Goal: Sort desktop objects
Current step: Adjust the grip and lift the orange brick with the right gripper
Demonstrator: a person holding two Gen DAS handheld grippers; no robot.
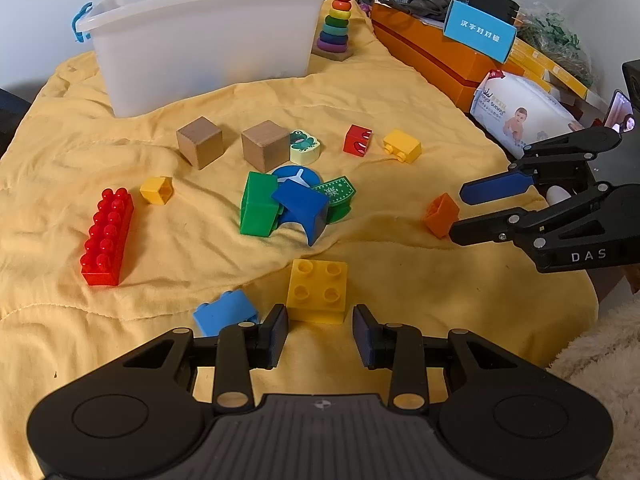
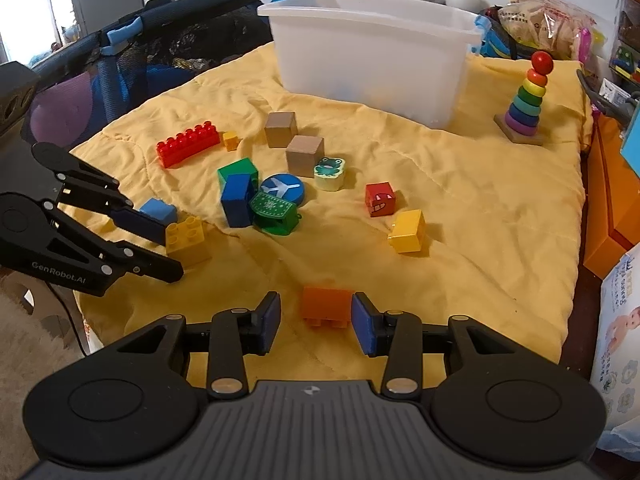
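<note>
Toy blocks lie scattered on a yellow blanket [image 1: 400,92]. A white plastic bin [image 1: 208,36] stands at the far side. My left gripper [image 1: 320,330] is open, and a yellow four-stud brick [image 1: 316,294] sits on the blanket just at its fingertips, with a gap at the pads. From the right wrist view the same left gripper [image 2: 172,252] straddles that yellow brick [image 2: 188,236]. My right gripper [image 2: 316,320] is open around an orange brick [image 2: 326,306], which rests on the blanket close to the right pad. A light blue brick [image 1: 224,314] lies beside the left finger.
In the middle are a long red brick [image 1: 108,236], two wooden cubes [image 1: 200,142], a green and blue pile [image 1: 288,204], a frog piece [image 1: 304,146], a red cube [image 1: 358,140] and a yellow brick [image 1: 402,146]. A ring stacker [image 1: 336,24] stands at the back. Orange boxes [image 1: 432,60] and a wipes pack [image 1: 516,116] line the right edge.
</note>
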